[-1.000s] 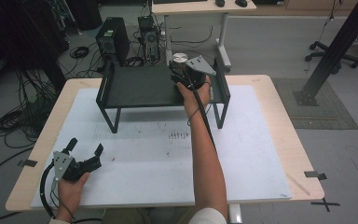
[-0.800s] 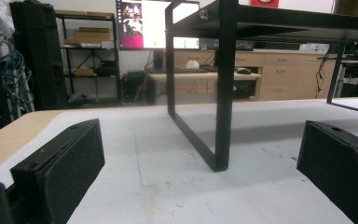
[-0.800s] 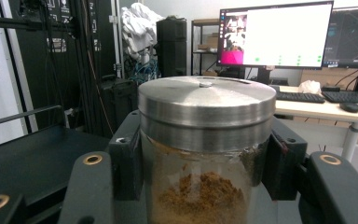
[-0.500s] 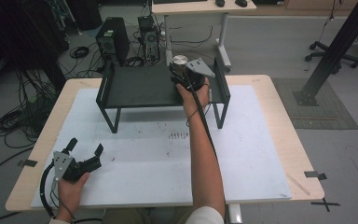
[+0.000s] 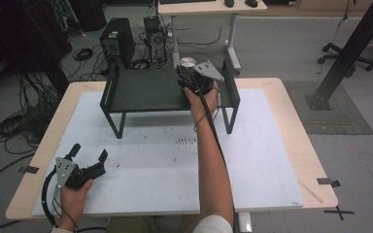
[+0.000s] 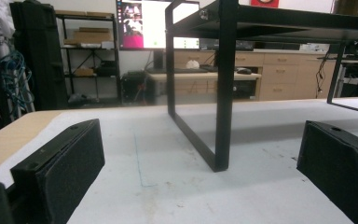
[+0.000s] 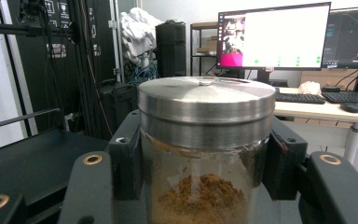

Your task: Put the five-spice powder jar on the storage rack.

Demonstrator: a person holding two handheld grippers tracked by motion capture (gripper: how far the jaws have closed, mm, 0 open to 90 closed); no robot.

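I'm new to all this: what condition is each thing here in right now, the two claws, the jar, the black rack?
Left claw: open, holding nothing, low over the white mat.
Right claw: shut on the jar, at the rack's top.
Jar: upright, metal lid on, brown powder in the bottom part.
Black rack: standing on its legs on the mat.

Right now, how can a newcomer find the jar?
Start at the black metal shelf on the table's far side. Over its right part, the right gripper grips the jar: clear glass, a flat silver lid, brown powder inside.
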